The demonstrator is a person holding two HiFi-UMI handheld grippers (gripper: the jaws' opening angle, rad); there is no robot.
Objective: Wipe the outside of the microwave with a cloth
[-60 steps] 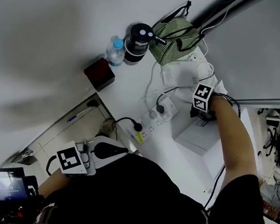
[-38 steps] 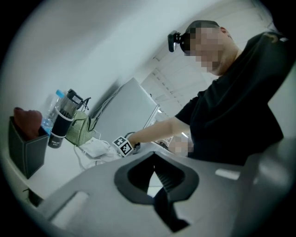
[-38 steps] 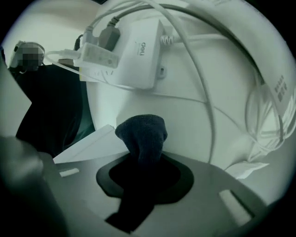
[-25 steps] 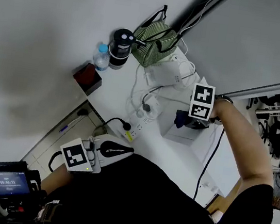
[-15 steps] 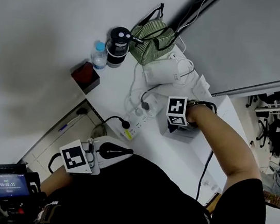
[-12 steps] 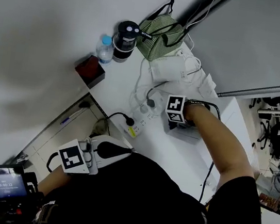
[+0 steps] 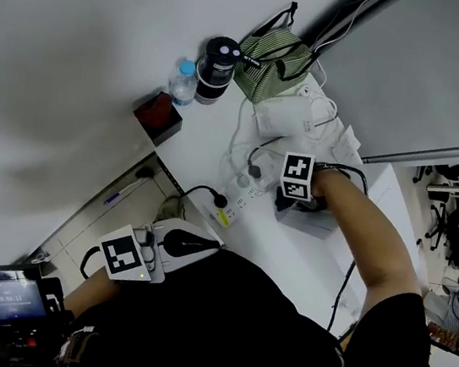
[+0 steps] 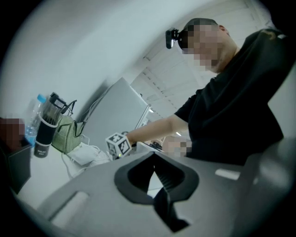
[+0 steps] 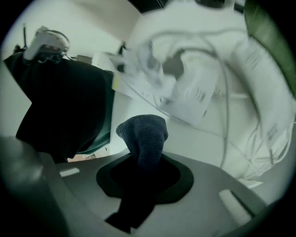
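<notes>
Right gripper (image 7: 293, 202): jaws clamped on a dark blue cloth (image 9: 144, 132), which sticks out past them in a rounded fold.
Cloth, place: centre-right of the head view, at the left end of the white box (image 7: 315, 225); whether it touches the box cannot be told.
Change over the last second: the right gripper has moved along the box from its right part to its left end, nearer the power strip (image 7: 239, 205); in the last half second it has hardly shifted.
Left gripper (image 8: 159, 178): jaws together with nothing between them, held at the lower left of the head view by the person's torso, where it was before.
Upper part of the head view: a green striped bag (image 7: 279, 53), a black tumbler (image 7: 219, 66), a water bottle (image 7: 183, 83) and a dark red box (image 7: 157, 116), none of them moved on the white counter (image 7: 209, 150).
Between bag and white box: loose white cables (image 7: 295, 115).
</notes>
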